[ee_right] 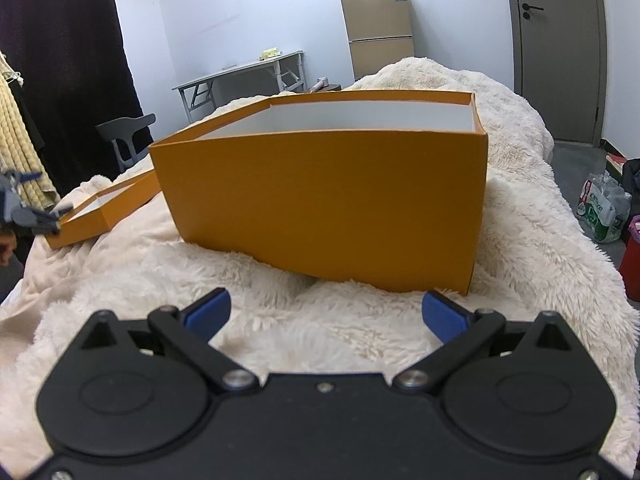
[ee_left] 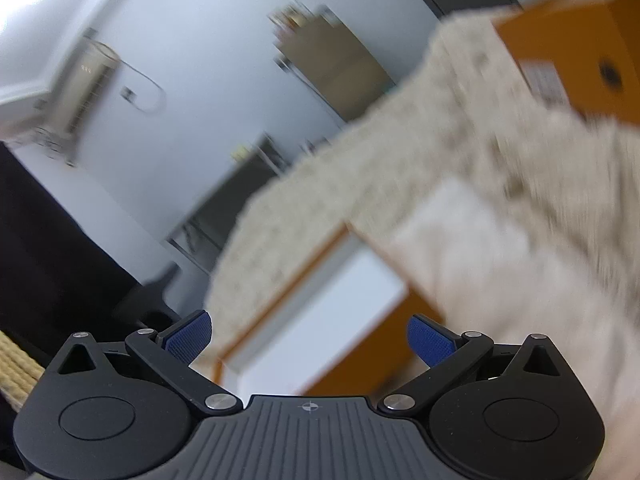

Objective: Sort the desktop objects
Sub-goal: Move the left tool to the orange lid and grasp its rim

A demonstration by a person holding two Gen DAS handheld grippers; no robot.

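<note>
Blue pads on both tools, and both are spread wide with nothing between them. Your right gripper hovers low over the cream fleece blanket, pointing at the near wall of the orange box, which sits upright on the blanket, lid off, white inside; its contents are hidden from this angle. The shallow orange lid lies open side up to the left of the box, just beside it. Your left gripper shows in the right wrist view as a small blurred shape at the far left edge, at the lid's near corner; contact cannot be judged. The left wrist view is tilted and motion-blurred: between the spread fingers you see the lid's white inside and orange rim, with the blanket above it and the orange box at upper right. Farther out: a beige fridge, a folding table, a grey door, a grey chair, and a plastic bag on the floor at right.
</note>
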